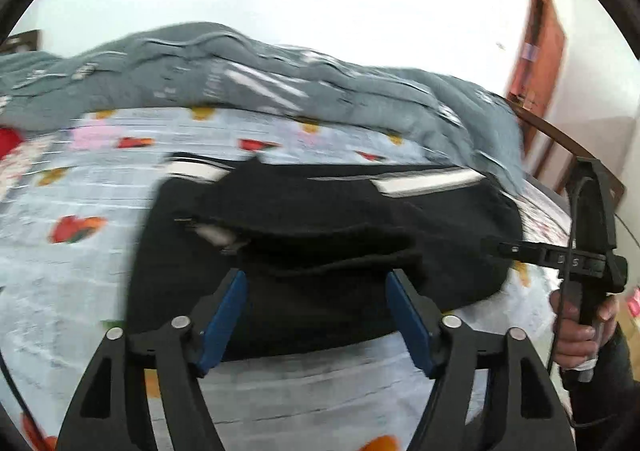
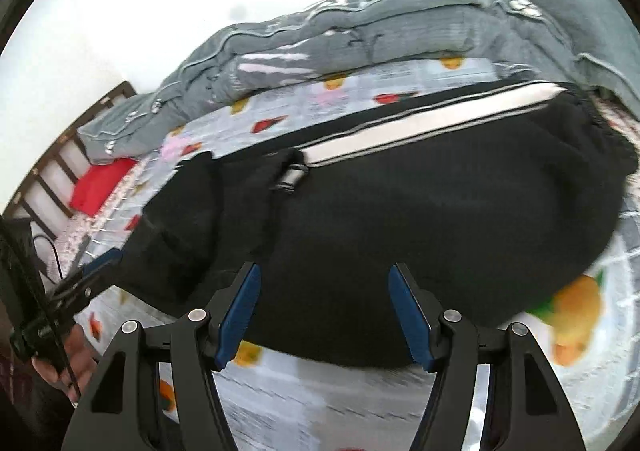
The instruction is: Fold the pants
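Black pants (image 1: 320,219) with a white side stripe (image 2: 420,123) lie folded in a bundle on the fruit-print bed sheet (image 1: 60,271). My left gripper (image 1: 316,275) stands open just over the bundle's near edge, its blue pads (image 1: 224,319) apart and pressing on nothing. My right gripper (image 2: 324,267) is open too, over the near edge of the pants (image 2: 400,211), with nothing pinched. In the left wrist view the right gripper (image 1: 500,247) reaches in from the right onto the cloth's right end, held by a hand (image 1: 580,331). The right wrist view shows the left gripper (image 2: 100,263) at the bundle's left end.
A rumpled grey quilt (image 1: 240,67) is heaped along the far side of the bed, behind the pants. A red pillow (image 2: 100,183) lies by the slatted headboard (image 2: 52,167). A wooden door (image 1: 536,67) stands at the far right. Printed sheet shows in front of the bundle.
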A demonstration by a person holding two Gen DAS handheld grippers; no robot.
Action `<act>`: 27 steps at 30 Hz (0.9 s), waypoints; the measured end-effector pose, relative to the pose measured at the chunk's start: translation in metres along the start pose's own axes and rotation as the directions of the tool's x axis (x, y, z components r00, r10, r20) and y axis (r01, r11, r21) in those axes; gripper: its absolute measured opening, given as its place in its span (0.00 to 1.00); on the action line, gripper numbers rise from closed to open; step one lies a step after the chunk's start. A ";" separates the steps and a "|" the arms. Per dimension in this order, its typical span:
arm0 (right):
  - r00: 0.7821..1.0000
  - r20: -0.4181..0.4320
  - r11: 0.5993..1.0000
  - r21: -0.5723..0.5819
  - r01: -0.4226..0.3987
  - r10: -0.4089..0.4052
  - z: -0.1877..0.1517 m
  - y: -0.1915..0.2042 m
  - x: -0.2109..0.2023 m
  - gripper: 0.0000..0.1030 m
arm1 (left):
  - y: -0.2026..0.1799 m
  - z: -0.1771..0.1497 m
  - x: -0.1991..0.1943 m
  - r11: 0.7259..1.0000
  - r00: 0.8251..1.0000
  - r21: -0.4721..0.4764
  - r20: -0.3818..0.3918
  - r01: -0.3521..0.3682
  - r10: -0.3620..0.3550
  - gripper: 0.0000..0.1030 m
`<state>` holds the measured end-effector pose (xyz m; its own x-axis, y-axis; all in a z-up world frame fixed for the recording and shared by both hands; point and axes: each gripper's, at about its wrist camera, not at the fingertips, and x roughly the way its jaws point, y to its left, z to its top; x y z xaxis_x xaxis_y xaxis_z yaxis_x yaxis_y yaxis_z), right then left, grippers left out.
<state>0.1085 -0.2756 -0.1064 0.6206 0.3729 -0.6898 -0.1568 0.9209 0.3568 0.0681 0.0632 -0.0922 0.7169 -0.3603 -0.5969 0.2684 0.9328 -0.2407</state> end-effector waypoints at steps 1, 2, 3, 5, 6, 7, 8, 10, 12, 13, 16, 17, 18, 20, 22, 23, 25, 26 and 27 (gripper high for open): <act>1.000 -0.004 1.000 -0.002 -0.015 0.015 0.002 0.006 0.005 0.64 | 0.013 -0.001 -0.004 0.999 1.000 -0.020 0.004 -0.027 0.027 0.69; 0.999 -0.009 0.999 -0.004 -0.035 0.035 0.005 0.013 0.013 0.64 | 0.021 -0.002 -0.006 0.998 0.999 -0.036 0.002 -0.045 0.045 0.69; 0.999 -0.013 0.999 -0.005 -0.045 0.045 0.007 0.017 0.019 0.64 | 0.030 -0.004 -0.007 0.996 0.998 -0.054 -0.003 -0.067 0.067 0.69; 0.998 -0.036 0.999 0.004 -0.050 0.050 0.012 0.024 0.037 0.64 | 0.051 -0.005 -0.010 0.989 0.993 -0.088 -0.013 -0.121 0.120 0.69; 0.998 -0.047 0.999 0.010 -0.048 0.048 0.014 0.025 0.044 0.64 | 0.060 -0.007 -0.013 0.986 0.991 -0.105 -0.012 -0.131 0.130 0.69; 0.997 -0.064 0.999 0.018 -0.045 0.046 0.017 0.027 0.054 0.64 | 0.066 -0.008 -0.015 0.984 0.991 -0.119 -0.010 -0.131 0.131 0.69; 0.996 -0.073 0.999 0.026 -0.047 0.049 0.019 0.027 0.061 0.64 | 0.072 -0.008 -0.016 0.983 0.991 -0.130 -0.008 -0.130 0.130 0.69; 0.993 -0.099 0.997 0.048 -0.052 0.056 0.026 0.027 0.078 0.63 | 0.080 -0.010 -0.017 0.981 0.992 -0.143 -0.009 -0.128 0.128 0.69; 0.990 -0.127 0.997 0.064 -0.047 0.055 0.034 0.029 0.093 0.53 | 0.086 -0.010 -0.013 0.981 0.991 -0.145 -0.016 -0.131 0.130 0.69; 0.989 -0.133 0.996 0.064 -0.057 0.065 0.038 0.032 0.099 0.47 | 0.088 -0.010 -0.009 0.981 0.991 -0.146 -0.020 -0.131 0.129 0.69; 0.990 -0.143 1.000 -0.015 -0.010 0.008 0.047 0.047 0.109 0.19 | 0.093 -0.011 0.000 0.978 0.991 -0.162 -0.036 -0.131 0.127 0.69; 0.993 -0.119 0.997 -0.070 0.010 -0.018 0.051 0.054 0.107 0.08 | 0.095 -0.012 0.004 0.974 0.989 -0.171 -0.050 -0.147 0.140 0.69; 0.995 -0.099 0.996 -0.094 0.000 -0.010 0.056 0.056 0.102 0.07 | 0.097 -0.013 0.006 0.971 0.986 -0.177 -0.060 -0.161 0.153 0.69; 0.999 -0.039 0.995 -0.092 -0.023 0.019 0.067 0.052 0.088 0.07 | 0.099 -0.016 0.011 0.966 0.984 -0.190 -0.080 -0.173 0.161 0.69; 1.000 -0.007 0.997 -0.081 0.006 -0.007 0.076 0.042 0.082 0.07 | 0.100 -0.017 0.012 0.966 0.985 -0.200 -0.081 -0.163 0.149 0.69; 0.999 -0.027 0.998 -0.062 0.026 -0.028 0.078 0.034 0.086 0.07 | 0.100 -0.017 0.012 0.966 0.986 -0.203 -0.079 -0.159 0.146 0.69; 0.994 -0.101 0.998 -0.049 0.043 -0.048 0.075 0.023 0.102 0.09 | 0.099 -0.016 0.013 0.966 0.986 -0.206 -0.083 -0.158 0.143 0.69; 0.984 -0.160 0.996 -0.051 0.071 -0.078 0.071 0.017 0.113 0.14 | 0.098 -0.015 0.015 0.965 0.985 -0.205 -0.089 -0.162 0.147 0.69; 0.973 -0.202 0.993 -0.065 0.102 -0.113 0.066 0.013 0.119 0.16 | 0.098 -0.014 0.016 0.965 0.984 -0.203 -0.094 -0.167 0.151 0.69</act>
<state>0.2314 -0.2264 -0.1421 0.4663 0.2819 -0.8385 -0.1426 0.9594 0.2432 0.0965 0.1483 -0.1363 0.6855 -0.2151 -0.6956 0.0087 0.9577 -0.2876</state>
